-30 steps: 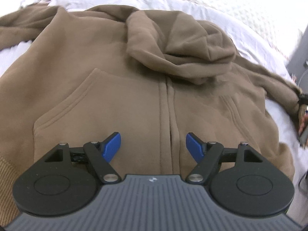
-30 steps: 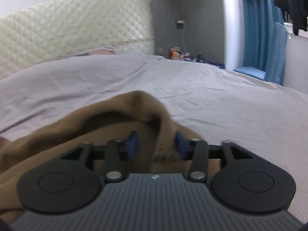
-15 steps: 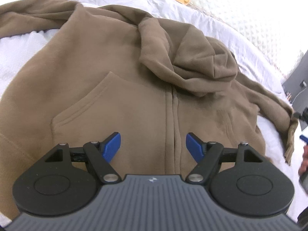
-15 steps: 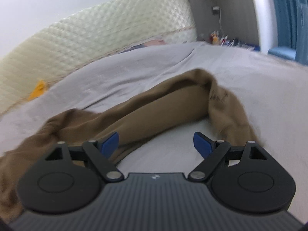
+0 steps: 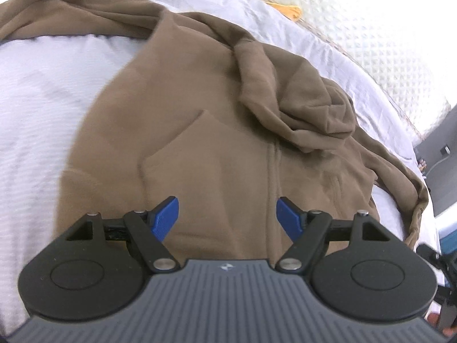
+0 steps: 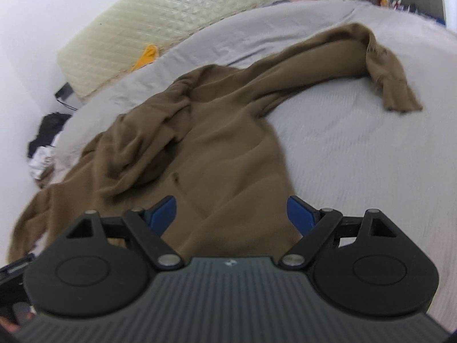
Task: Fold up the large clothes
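Brown hoodie [image 5: 217,131] lies spread face-up on the bed [image 6: 357,148] — both grippers hover above it, left [image 5: 227,217] and right [image 6: 232,214], jaws wide, holding nothing. Thick, floppy fleece, probably weighty — best pinched at sleeve cuff [image 6: 400,97] or hem.

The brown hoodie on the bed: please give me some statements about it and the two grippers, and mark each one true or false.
1. The brown hoodie lies front side up on the bed sheet. True.
2. The right gripper is clamped on a sleeve. False: its jaws are open and hold nothing.
3. The hood is flopped over the chest. True.
4. The left gripper holds the hem. False: it is open, above the fabric.
5. The sleeve in the right wrist view is folded across the body. False: it stretches out over the sheet.
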The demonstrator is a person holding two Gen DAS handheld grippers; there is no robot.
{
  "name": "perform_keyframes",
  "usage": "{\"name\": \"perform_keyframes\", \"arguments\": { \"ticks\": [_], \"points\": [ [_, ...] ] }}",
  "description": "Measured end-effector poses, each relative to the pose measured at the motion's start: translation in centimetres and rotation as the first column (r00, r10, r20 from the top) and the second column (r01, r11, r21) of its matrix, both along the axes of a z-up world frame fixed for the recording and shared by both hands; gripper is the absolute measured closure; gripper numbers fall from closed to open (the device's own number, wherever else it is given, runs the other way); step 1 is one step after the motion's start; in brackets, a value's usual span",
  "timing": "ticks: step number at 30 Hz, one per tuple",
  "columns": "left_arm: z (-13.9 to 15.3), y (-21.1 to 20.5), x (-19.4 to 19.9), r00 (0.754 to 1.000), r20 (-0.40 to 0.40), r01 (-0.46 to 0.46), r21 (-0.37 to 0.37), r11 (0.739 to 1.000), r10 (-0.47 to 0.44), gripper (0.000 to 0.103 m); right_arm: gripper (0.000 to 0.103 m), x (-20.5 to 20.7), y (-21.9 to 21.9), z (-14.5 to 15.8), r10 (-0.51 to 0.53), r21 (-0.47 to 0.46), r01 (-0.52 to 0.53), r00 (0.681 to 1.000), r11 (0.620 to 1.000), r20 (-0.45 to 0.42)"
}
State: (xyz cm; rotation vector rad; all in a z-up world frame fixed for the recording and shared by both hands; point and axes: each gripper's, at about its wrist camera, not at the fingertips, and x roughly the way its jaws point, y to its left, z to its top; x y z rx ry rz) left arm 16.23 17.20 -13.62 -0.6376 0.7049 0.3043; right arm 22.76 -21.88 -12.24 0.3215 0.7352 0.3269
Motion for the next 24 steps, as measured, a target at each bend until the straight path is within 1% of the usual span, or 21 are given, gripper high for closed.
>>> {"name": "perform_keyframes", "arguments": {
  "ticks": [3, 6, 8, 10, 16, 19, 20, 22, 24],
  "points": [
    [0.0, 1.3, -1.2, 0.999, -0.012, -0.047, -0.021, 0.999, 0.047, 0.022, 0.017, -0.4, -0.4, -0.9, 0.012, 0.029, -0.01, 0.998, 1.0, -0.066],
    [-0.2, 2.5, -2.1, 0.997, -0.009, -0.078, -0.094, 0.993, 0.077, 0.022, 0.017, 0.0, -1.0, -2.0, -0.003, 0.041, 0.008, 0.992, 0.999, -0.13],
    [0.0, 2.7, -2.4, 0.996, -0.015, -0.091, -0.101, 0.991, 0.09, 0.022, 0.017, 0.2, -1.7, -2.7, -0.022, 0.065, 0.033, 0.986, 0.997, -0.163],
    [0.4, 2.7, -2.9, 0.995, 0.003, -0.098, -0.1, 0.99, 0.099, 0.021, 0.017, 0.4, -2.4, -3.2, -0.032, 0.103, 0.053, 0.981, 0.993, -0.191],
    [1.2, 2.8, -4.5, 0.989, 0.022, -0.145, -0.068, 0.987, 0.147, 0.018, 0.017, 1.4, -3.5, -4.5, -0.053, 0.164, 0.096, 0.968, 0.982, -0.245],
    [1.0, 3.0, -4.6, 0.983, 0.004, -0.182, -0.051, 0.982, 0.182, 0.018, 0.017, 1.9, -3.4, -5.1, -0.034, 0.203, 0.091, 0.963, 0.975, -0.269],
    [1.0, 3.0, -4.7, 0.981, 0.004, -0.194, -0.036, 0.98, 0.194, 0.018, 0.017, 2.2, -3.3, -5.3, -0.026, 0.214, 0.088, 0.96, 0.973, -0.278],
    [1.6, 2.7, -5.1, 0.971, 0.021, -0.239, 0.028, 0.971, 0.239, 0.017, 0.017, 2.5, -3.3, -5.7, -0.027, 0.23, 0.098, 0.955, 0.968, -0.294],
    [2.1, 2.7, -5.3, 0.961, 0.044, -0.274, 0.066, 0.959, 0.272, 0.013, 0.017, 2.8, -3.6, -5.8, -0.052, 0.224, 0.122, 0.954, 0.967, -0.296]
  ]
}}
